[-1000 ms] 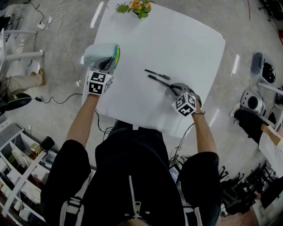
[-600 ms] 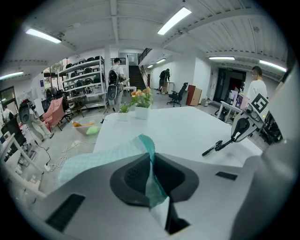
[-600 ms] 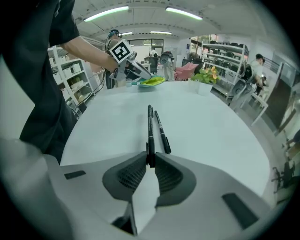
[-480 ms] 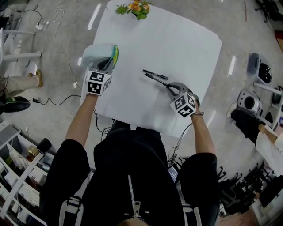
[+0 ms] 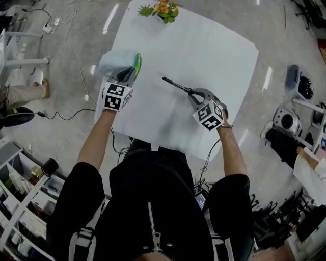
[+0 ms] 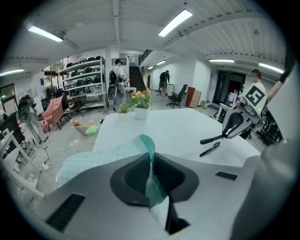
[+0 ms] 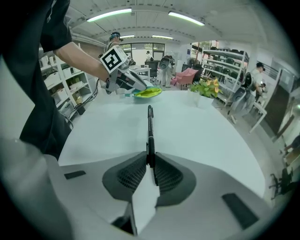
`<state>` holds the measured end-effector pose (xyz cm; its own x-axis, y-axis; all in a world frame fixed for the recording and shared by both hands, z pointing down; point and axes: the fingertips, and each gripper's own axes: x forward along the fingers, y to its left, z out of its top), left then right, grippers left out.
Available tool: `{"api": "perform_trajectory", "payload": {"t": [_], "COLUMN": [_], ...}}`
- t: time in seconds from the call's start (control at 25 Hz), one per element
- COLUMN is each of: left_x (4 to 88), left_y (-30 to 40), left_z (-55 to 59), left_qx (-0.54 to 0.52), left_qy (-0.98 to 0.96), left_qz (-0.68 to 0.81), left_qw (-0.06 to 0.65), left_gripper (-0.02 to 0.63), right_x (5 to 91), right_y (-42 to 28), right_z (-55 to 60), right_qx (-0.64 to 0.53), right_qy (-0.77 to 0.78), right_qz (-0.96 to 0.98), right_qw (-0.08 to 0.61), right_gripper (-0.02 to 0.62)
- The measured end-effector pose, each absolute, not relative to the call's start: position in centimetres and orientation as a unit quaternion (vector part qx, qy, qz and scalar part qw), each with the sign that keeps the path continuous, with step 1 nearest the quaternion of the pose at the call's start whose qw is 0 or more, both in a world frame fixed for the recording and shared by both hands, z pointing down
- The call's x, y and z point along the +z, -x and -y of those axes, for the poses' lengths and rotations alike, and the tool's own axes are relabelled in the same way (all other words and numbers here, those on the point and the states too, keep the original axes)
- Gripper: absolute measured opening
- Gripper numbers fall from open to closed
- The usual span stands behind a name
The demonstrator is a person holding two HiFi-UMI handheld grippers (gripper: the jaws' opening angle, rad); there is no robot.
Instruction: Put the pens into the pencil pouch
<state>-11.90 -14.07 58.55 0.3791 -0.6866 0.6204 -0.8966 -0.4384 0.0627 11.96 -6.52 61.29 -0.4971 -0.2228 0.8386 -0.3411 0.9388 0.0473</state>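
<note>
A teal mesh pencil pouch (image 5: 118, 61) with a green-yellow edge lies at the left edge of the white table (image 5: 204, 46). My left gripper (image 5: 126, 76) is shut on the pouch's near edge; in the left gripper view the fabric (image 6: 103, 157) is pinched between its pads (image 6: 136, 173). My right gripper (image 5: 193, 93) is shut on the end of a black pen (image 5: 175, 85), held above the table and pointing toward the pouch (image 7: 149, 92). The pen (image 7: 150, 124) runs straight out from the jaws. A second black pen (image 6: 209, 148) lies on the table under the right gripper (image 6: 226, 136).
A potted plant with orange flowers (image 5: 162, 9) stands at the table's far edge. Around the table are cables on the floor (image 5: 71, 114), shelving (image 5: 20, 199) at the lower left and equipment (image 5: 286, 120) at the right. People stand far off in the room.
My right gripper has lifted one pen off the table and carried it up and toward the left, closer to the pouch. The left gripper and pouch have stayed put.
</note>
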Motion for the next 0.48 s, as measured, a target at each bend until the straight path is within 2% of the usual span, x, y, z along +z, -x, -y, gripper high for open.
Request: {"api": "perform_trajectory", "payload": {"t": [0.48], "left_x": [57.9], "left_y": [11.4], "left_z": [14.7], "left_qx": [0.246], "left_qy": [-0.813], "left_qz": [0.488], "left_qw": [0.202], "left_gripper": [0.046], "right_x": [60.4], "right_y": [-5.0], "right_z": [10.8], "right_qx": [0.054], "right_qy": [-0.147], "right_qz": [0.873], "right_qw": [0.462], "right_gripper": [0.066]}}
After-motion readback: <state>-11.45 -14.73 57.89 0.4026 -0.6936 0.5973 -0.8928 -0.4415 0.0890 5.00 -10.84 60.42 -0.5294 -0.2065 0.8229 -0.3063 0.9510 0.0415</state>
